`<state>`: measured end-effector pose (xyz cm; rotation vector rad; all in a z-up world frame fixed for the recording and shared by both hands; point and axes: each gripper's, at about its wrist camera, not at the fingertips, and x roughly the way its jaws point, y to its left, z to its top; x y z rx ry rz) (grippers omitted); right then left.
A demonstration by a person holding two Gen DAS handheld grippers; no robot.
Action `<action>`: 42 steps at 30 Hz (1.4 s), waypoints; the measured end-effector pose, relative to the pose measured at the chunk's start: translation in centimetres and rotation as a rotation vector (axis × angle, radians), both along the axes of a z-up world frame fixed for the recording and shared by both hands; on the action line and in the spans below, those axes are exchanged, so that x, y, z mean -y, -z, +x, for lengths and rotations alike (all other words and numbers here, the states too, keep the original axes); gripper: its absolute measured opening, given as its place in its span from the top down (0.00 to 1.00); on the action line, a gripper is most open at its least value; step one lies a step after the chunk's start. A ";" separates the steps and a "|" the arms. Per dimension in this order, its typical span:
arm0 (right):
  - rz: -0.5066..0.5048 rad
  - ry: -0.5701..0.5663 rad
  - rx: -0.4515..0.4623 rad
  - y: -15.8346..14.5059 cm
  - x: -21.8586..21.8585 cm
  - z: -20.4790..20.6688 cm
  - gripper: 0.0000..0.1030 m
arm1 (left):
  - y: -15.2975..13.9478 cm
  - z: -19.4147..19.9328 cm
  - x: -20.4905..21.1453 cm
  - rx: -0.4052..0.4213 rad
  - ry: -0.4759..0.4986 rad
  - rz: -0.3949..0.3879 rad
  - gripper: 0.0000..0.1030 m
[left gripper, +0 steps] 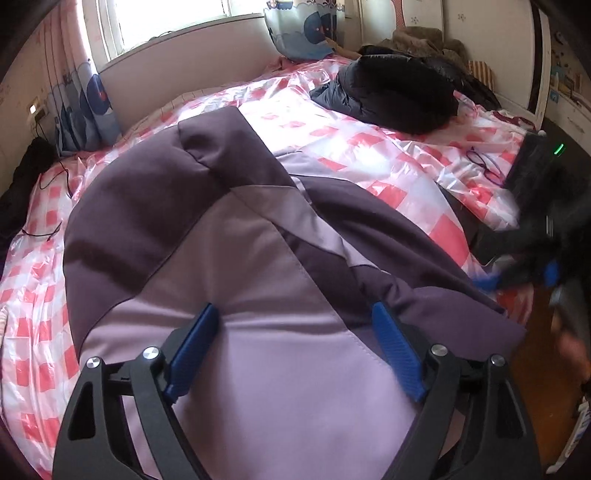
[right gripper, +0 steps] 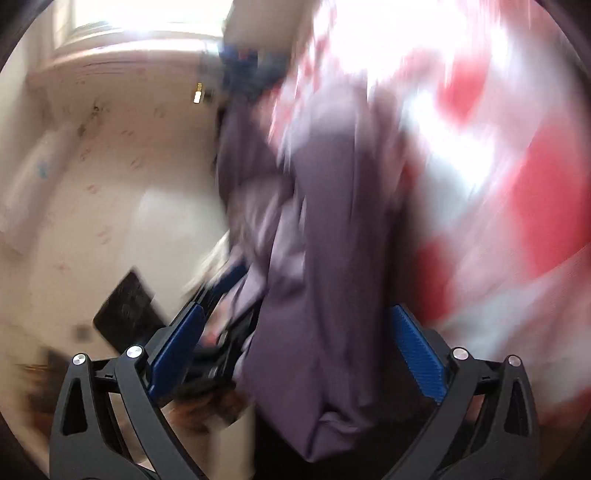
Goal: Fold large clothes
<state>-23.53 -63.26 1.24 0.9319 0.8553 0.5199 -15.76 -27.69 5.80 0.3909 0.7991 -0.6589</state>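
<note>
A large jacket in dark purple and pale lilac (left gripper: 229, 236) lies spread on the bed. My left gripper (left gripper: 293, 314) is open just above its pale lilac panel, blue fingers wide apart, holding nothing. My right gripper (left gripper: 517, 277) shows blurred at the jacket's right edge, near the bed's side. In the right wrist view the picture is motion-blurred: the right gripper (right gripper: 297, 314) is open, and a dark purple fold of the jacket (right gripper: 321, 295) hangs between its fingers, not clamped.
The bed has a shiny pink-and-white checked plastic cover (left gripper: 388, 147). A black padded coat (left gripper: 399, 96) lies at the far right. A black device with a green light (left gripper: 535, 166) sits at the right edge. Patterned pillows (left gripper: 295, 33) stand by the headboard. Wooden floor (left gripper: 535, 362) lies right.
</note>
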 end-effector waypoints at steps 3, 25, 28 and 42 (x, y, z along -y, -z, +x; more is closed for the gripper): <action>-0.264 0.053 0.149 -5.6 -0.9 0.9 0.06 | 0.1 0.1 -0.6 0.013 -0.003 -0.020 0.18; -0.490 0.029 -0.009 -0.7 -6.4 11.9 0.07 | -2.9 -1.6 -5.3 0.023 0.038 -0.177 0.07; -0.625 0.092 0.070 -2.8 -7.1 9.0 0.07 | -3.7 0.9 -12.1 -0.035 -0.150 -0.377 0.07; -0.435 0.110 -0.013 2.3 -6.1 7.0 0.07 | 7.6 8.7 -19.8 -0.569 -0.420 -0.815 0.06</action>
